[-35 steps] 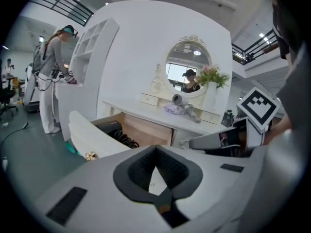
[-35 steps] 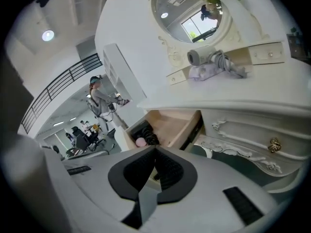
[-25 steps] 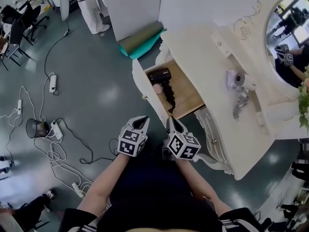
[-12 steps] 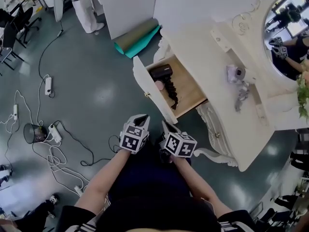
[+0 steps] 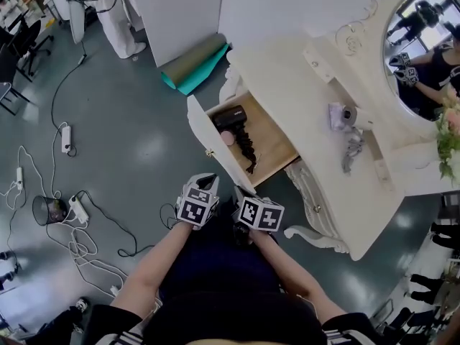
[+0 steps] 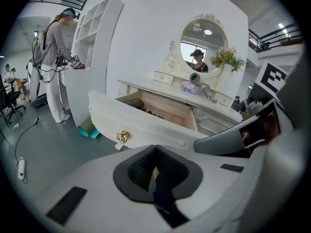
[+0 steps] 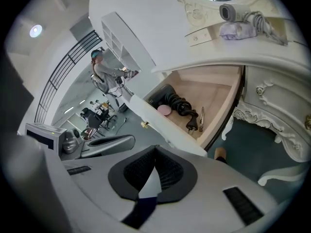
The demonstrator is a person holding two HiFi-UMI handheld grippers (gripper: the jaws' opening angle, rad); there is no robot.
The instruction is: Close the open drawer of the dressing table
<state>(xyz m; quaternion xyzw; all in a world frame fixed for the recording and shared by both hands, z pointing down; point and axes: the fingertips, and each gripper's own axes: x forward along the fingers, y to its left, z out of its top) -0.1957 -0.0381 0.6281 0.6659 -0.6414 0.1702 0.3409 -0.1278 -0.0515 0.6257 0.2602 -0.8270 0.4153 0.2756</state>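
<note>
— What is changing from a second ago?

— Very little. The drawer (image 5: 273, 136) is still standing as far out of the dressing table as before. The left gripper (image 5: 208, 181) and right gripper (image 5: 238, 192) are still hanging side by side just before the near end of its front panel, and the whole dressing table is sitting slightly further left in the head view.

— Are the grippers holding anything?

— No. Both are pressing their jaws together on nothing.

— What is lying in the drawer?

— A black hair dryer (image 5: 231, 116) with its coiled cable, and a small pink disc (image 5: 228, 136). A brass knob (image 6: 122, 137) is showing on the front.

— And the surface?

— The cream surface (image 5: 302, 99) is carrying a small hair dryer (image 5: 353, 115) on a lilac item (image 5: 336, 117), below an oval mirror (image 5: 417, 56), with flowers (image 5: 449, 135) at the far end.

— The room?

— On the grey floor a rolled teal mat (image 5: 192, 65) is lying beside the dressing table, with power strips (image 5: 66, 139), trailing cables and a small bin (image 5: 44, 209) further out. A person (image 6: 53, 57) is standing at a white shelf unit.
</note>
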